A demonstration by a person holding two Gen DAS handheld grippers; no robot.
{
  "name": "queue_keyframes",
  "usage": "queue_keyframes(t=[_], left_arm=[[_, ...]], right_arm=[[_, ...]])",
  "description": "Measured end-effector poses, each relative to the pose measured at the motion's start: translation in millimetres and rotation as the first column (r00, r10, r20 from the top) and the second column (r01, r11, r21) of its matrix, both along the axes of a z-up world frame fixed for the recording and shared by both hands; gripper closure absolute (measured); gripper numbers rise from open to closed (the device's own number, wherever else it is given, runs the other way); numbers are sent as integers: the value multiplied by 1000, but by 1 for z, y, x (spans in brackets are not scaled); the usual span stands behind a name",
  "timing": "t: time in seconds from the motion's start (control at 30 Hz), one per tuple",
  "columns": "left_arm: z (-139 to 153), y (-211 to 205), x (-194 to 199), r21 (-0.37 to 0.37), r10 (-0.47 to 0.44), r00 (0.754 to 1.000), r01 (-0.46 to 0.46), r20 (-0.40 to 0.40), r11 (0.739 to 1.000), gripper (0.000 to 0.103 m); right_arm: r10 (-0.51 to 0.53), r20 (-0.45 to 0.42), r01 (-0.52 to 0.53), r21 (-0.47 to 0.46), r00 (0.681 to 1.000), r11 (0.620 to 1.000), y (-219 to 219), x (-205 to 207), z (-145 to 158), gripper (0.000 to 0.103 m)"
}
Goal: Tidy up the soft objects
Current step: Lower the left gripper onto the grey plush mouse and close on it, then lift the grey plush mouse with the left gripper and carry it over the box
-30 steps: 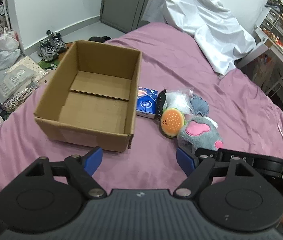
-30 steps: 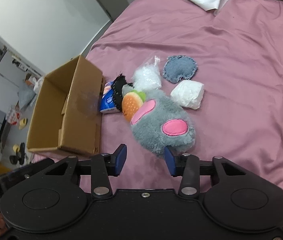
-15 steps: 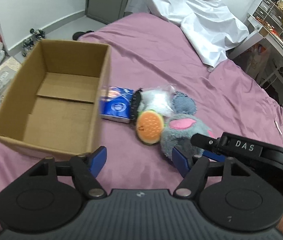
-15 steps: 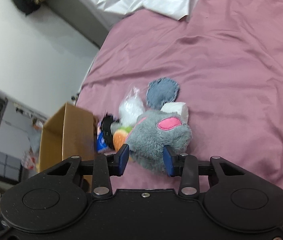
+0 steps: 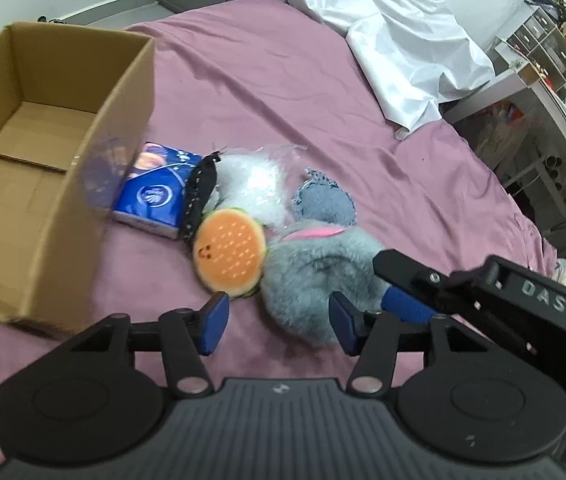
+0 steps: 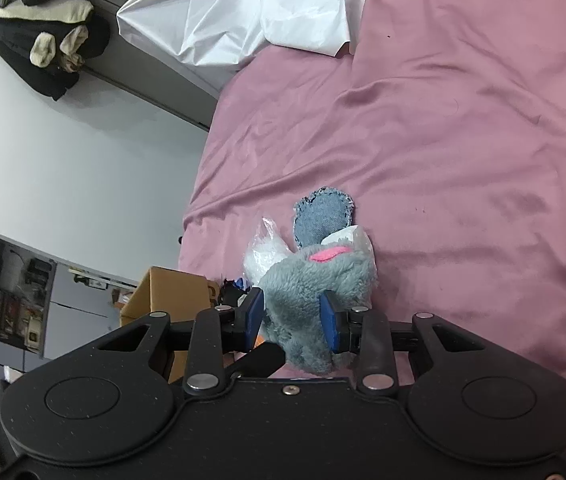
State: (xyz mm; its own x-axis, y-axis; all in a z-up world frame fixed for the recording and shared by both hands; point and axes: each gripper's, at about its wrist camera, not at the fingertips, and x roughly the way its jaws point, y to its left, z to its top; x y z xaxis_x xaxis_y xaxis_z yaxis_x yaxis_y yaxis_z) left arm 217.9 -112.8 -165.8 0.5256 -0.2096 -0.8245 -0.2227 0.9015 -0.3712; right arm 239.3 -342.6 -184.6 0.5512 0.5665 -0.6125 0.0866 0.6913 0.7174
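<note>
A grey plush toy (image 5: 315,276) with pink patches lies on the purple bed sheet (image 5: 267,92), beside an orange burger plush (image 5: 229,254). Behind them sit a clear bag of white stuffing (image 5: 255,184), a denim patch (image 5: 325,204), a black strip (image 5: 199,196) and a blue tissue pack (image 5: 155,196). My right gripper (image 6: 291,318) is closing, and its pads press into the grey plush toy (image 6: 315,292). My left gripper (image 5: 279,326) is also closing. The toy's near end lies between its fingers, but the left pad stands clear of it.
An open cardboard box (image 5: 23,152) stands at the left, touching the tissue pack. A white sheet (image 5: 395,48) is heaped at the far end of the bed. A shelf unit (image 5: 551,80) stands off the bed's right edge.
Both grippers have come down onto the pile. The right gripper rolled and its jaws narrowed onto the grey plush toy. The left jaws have narrowed and now straddle the toy's near end.
</note>
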Motion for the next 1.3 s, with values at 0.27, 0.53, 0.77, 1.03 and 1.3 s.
queue_keyframes(t=[0.27, 0.53, 0.77, 1.03, 1.3], left_arm=[[-23, 3, 19, -101, 56, 998, -57, -7, 993, 64], [-32, 11, 26, -183, 73, 997, -68, 20, 981, 64], [-37, 18, 25, -256, 76, 997, -66, 30, 964, 69], [-22, 21, 17, -251, 88, 994, -70, 62, 965, 79], [5, 31, 0, -216, 114, 989, -92, 92, 972, 81]], right_arm=[[-1, 10, 1, 40, 1000, 999, -6, 4, -3, 67], [-6, -35, 7, 13, 999, 1000, -6, 10, -12, 42], [-11, -52, 12, 31, 999, 999, -4, 13, -20, 66], [13, -14, -12, 22, 1000, 1000, 1, 5, -8, 72], [73, 23, -74, 36, 997, 997, 14, -4, 9, 73]])
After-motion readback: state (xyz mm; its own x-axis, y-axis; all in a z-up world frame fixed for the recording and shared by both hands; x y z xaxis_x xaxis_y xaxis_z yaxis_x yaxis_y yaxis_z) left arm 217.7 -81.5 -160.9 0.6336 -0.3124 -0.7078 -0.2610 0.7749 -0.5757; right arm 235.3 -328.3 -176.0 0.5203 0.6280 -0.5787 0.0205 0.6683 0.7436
